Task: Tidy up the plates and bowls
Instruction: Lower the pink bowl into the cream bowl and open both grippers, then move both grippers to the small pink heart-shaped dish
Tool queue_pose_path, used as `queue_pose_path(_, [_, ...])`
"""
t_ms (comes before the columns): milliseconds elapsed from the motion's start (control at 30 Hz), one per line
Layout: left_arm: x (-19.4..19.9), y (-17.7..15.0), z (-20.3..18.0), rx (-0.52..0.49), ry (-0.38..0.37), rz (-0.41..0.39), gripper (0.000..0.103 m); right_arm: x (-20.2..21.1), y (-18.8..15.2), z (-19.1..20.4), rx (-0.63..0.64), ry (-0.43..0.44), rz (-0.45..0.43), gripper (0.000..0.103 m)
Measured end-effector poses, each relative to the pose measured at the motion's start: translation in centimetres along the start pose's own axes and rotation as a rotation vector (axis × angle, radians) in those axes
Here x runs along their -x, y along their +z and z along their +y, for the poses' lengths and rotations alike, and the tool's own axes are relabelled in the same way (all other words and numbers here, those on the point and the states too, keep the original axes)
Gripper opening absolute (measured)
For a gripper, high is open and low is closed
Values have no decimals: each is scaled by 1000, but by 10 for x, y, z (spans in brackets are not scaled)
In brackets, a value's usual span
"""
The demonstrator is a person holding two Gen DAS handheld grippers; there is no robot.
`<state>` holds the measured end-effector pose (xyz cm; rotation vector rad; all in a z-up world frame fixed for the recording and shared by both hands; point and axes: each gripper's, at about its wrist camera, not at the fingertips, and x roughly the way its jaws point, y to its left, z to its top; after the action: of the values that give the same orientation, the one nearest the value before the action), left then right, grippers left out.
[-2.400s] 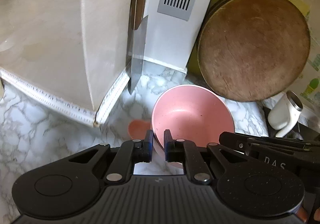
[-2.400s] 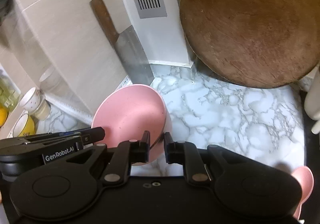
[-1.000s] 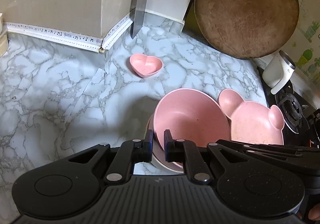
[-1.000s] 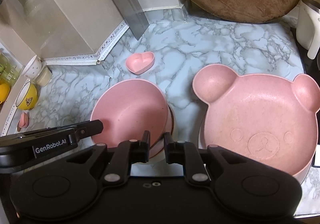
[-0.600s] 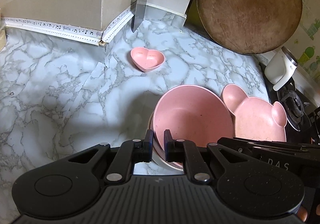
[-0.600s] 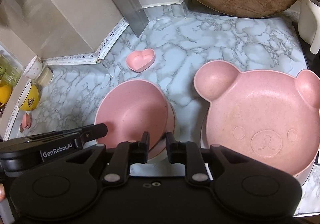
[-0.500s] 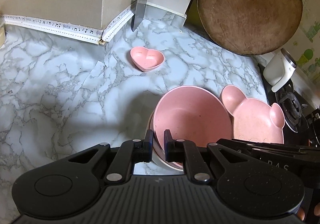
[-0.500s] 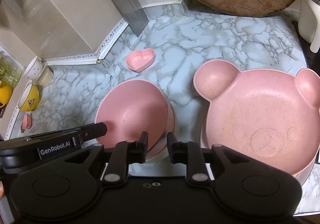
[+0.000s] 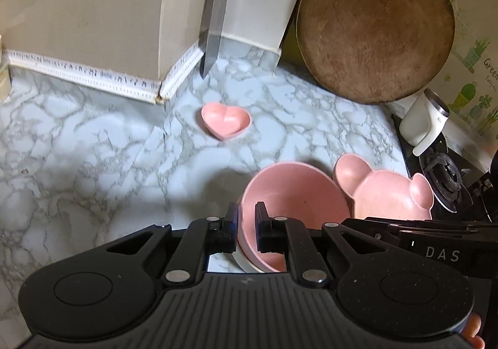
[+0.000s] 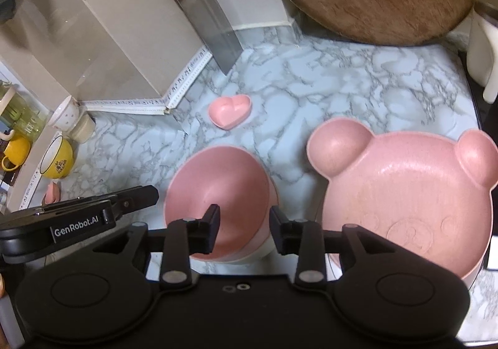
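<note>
The left claw (image 9: 246, 218) grips the pink bowl's (image 9: 292, 205) rim; the right claw (image 10: 244, 223) gapes released beside the bear plate (image 10: 404, 193).

1 round bowl (image 10: 218, 190), 1 bear plate (image 10: 404, 193), 1 heart dish (image 10: 230, 109), 1 cleaver (image 10: 214, 28), 2 yellow mugs (image 10: 57, 159).

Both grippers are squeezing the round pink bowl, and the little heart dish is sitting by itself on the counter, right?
Not quite. Only the left gripper is shut on the round pink bowl's rim. The right wrist view shows the right gripper open, its fingers spread apart with the bowl's rim between them. The little heart dish does sit by itself on the counter.
</note>
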<state>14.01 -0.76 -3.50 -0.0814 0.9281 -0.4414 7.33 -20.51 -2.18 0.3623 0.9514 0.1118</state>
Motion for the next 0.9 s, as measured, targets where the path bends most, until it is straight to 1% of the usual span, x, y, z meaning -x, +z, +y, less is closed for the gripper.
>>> queue_pose_path(100, [5, 5, -1, -21, 14, -23, 10, 6, 8, 5, 27, 6, -21, 43])
queue_pose_path(167, [7, 10, -1, -29, 24, -35, 10, 9, 15, 7, 42, 4, -42, 55])
queue_pose_path(233, [8, 16, 0, -30, 32, -44, 10, 11, 23, 9, 49, 9, -54, 60])
queue_pose_path(400, [10, 33, 3, -45, 42, -80, 11, 11, 44, 12, 82, 31, -74, 70])
queue_pose_path(467, [10, 40, 4, -48, 46, -95, 11, 10, 53, 11, 77, 36, -82, 77])
queue_pose_path(567, [9, 49, 6, -44, 53, -103, 12, 6, 66, 10, 74, 49, -79, 78])
queue_pose_path(633, [4, 54, 8, -40, 59, -100, 14, 4, 71, 10, 77, 53, -79, 79])
queue_pose_path(700, [-2, 58, 12, -29, 76, -97, 24, 0, 78, 9, 72, 64, -73, 80])
queue_pose_path(733, [-4, 60, 14, -21, 75, -96, 26, -3, 81, 9, 66, 66, -69, 80])
queue_pose_path(833, [-14, 65, 19, 0, 80, -88, 39, -14, 90, 5, 44, 69, -62, 80])
queue_pose_path(900, [-20, 67, 22, 14, 86, -86, 62, -23, 95, 3, 26, 69, -52, 80])
